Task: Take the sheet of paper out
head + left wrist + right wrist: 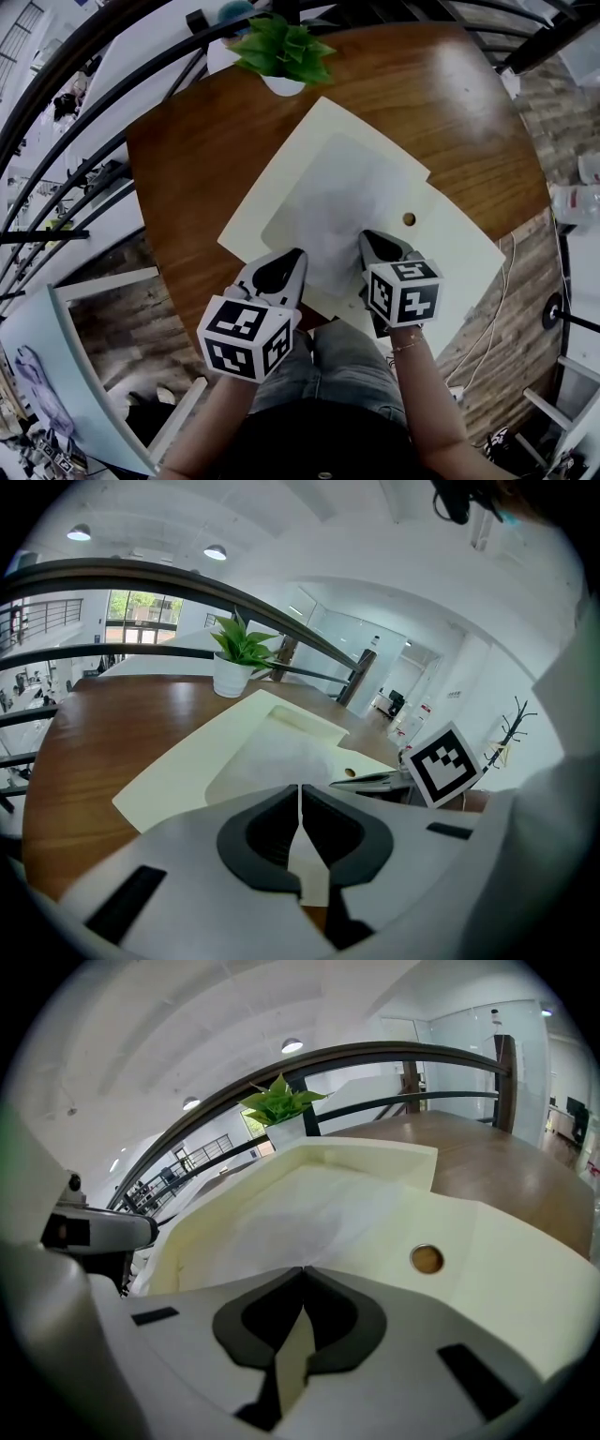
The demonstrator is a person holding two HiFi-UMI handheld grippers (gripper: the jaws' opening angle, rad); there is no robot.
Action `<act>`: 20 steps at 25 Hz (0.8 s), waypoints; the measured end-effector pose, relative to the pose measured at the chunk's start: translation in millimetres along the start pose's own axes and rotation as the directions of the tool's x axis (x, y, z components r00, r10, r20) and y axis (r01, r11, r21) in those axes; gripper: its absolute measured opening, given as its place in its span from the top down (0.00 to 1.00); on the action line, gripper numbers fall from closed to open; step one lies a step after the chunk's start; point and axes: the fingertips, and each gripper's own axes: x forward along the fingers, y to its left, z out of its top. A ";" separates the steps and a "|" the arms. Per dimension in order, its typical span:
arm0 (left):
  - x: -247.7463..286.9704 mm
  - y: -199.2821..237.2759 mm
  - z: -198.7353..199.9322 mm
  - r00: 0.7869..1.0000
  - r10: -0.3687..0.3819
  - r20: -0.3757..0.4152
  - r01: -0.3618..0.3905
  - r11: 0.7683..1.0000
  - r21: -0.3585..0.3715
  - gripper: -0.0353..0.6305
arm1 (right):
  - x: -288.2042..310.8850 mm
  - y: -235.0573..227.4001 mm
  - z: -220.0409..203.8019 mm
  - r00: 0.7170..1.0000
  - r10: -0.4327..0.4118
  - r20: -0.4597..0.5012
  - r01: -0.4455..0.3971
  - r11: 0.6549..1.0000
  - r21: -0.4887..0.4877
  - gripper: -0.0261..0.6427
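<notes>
A cream paper folder (459, 253) lies open on the round wooden table (450, 103). The white sheet of paper (342, 202) rests in it, its near edge towards me. My left gripper (298, 255) is at the sheet's near left corner, shut with a thin white edge between its jaws (299, 789). At the sheet's near right side, my right gripper (367, 236) is shut too, and a cream strip that looks like the folder's edge shows between its jaws (304, 1269). The sheet (291, 1213) runs right up to them.
A small potted plant (281, 52) stands at the table's far edge, beyond the folder. A round hole (409, 219) marks the folder's right flap. Dark curved railings (112, 56) ring the far side. My knees are at the table's near edge, with the floor below.
</notes>
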 end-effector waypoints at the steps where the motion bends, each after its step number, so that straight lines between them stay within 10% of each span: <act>1: -0.3 -0.1 -0.4 1.000 -0.001 -0.001 0.001 1.000 0.001 0.91 | -1.8 0.3 0.5 1.000 0.005 0.009 -0.005 1.000 0.011 0.92; 20: -16.0 -8.3 -9.2 0.998 -0.062 -0.023 0.064 0.994 0.094 0.91 | -64.8 -8.8 -16.8 0.987 -0.061 0.151 0.045 0.993 0.107 0.92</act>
